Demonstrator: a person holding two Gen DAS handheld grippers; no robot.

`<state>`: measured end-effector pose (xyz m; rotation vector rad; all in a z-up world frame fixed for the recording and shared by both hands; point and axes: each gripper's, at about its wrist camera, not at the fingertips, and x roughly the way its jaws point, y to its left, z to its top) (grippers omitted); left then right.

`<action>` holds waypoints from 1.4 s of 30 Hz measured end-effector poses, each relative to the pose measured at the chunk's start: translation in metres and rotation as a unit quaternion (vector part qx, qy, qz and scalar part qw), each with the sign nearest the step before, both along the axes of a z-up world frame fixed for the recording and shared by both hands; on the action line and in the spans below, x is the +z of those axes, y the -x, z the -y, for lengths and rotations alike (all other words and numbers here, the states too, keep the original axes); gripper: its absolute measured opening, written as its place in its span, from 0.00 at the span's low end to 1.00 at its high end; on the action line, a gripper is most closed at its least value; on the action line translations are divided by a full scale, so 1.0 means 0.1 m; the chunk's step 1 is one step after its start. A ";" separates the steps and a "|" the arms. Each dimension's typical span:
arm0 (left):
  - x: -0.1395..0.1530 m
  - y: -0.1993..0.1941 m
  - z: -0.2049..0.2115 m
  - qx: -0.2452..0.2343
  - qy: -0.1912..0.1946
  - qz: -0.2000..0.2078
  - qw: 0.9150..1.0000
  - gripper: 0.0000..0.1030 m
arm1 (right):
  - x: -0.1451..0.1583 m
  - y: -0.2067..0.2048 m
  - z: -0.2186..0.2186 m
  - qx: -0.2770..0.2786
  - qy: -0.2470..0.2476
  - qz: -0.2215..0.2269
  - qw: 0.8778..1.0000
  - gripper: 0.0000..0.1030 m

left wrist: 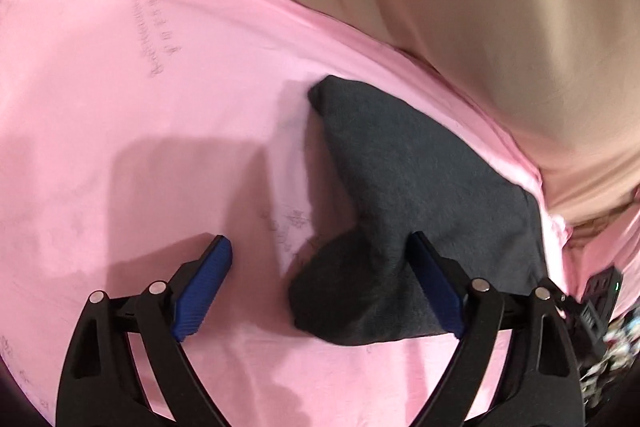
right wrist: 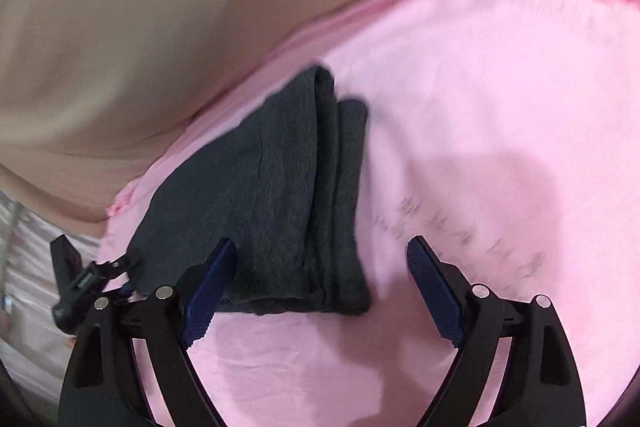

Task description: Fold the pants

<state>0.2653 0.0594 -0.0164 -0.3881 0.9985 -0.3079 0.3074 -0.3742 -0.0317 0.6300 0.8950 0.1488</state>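
The dark grey pants (left wrist: 404, 183) lie folded into a compact bundle on a pink sheet (left wrist: 132, 115). My left gripper (left wrist: 320, 239) is open just above them: its right pad (left wrist: 436, 287) overlaps the bundle and its left pad (left wrist: 204, 287) hangs over bare sheet, neither pressing. In the right wrist view the pants (right wrist: 256, 187) show stacked folded layers along their right side. My right gripper (right wrist: 323, 241) is open too. Its left pad (right wrist: 208, 295) is over the bundle's near edge, its right pad (right wrist: 436, 291) over the pink sheet (right wrist: 480, 99). Nothing is held.
A beige padded surface (left wrist: 460, 7) rises behind the sheet's far edge and also shows in the right wrist view (right wrist: 120, 27). Black parts of the other gripper appear at the right edge (left wrist: 596, 291) and the left edge (right wrist: 72, 275). Faint printed text marks the sheet.
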 end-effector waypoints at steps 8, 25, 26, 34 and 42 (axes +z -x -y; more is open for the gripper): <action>0.14 0.01 -0.12 -0.047 0.059 -0.097 0.992 0.16 | 0.43 0.31 -0.04 0.047 0.009 0.019 0.999 0.29; 0.61 -0.36 0.03 -0.041 -0.011 -0.006 0.999 0.32 | 0.82 0.00 -0.39 0.065 0.176 0.071 0.980 0.25; 0.42 -0.57 0.13 -0.046 -0.024 -0.021 0.998 0.33 | 0.74 -0.15 -0.37 0.061 0.186 0.061 0.979 0.25; 0.21 -0.85 -0.31 -0.008 0.001 -0.037 0.999 0.20 | 0.60 -0.14 0.00 0.025 0.131 0.045 0.990 0.22; 0.22 0.45 -0.39 -0.051 0.001 -0.016 0.999 0.44 | 0.56 0.76 -0.33 0.076 0.157 0.062 0.983 0.23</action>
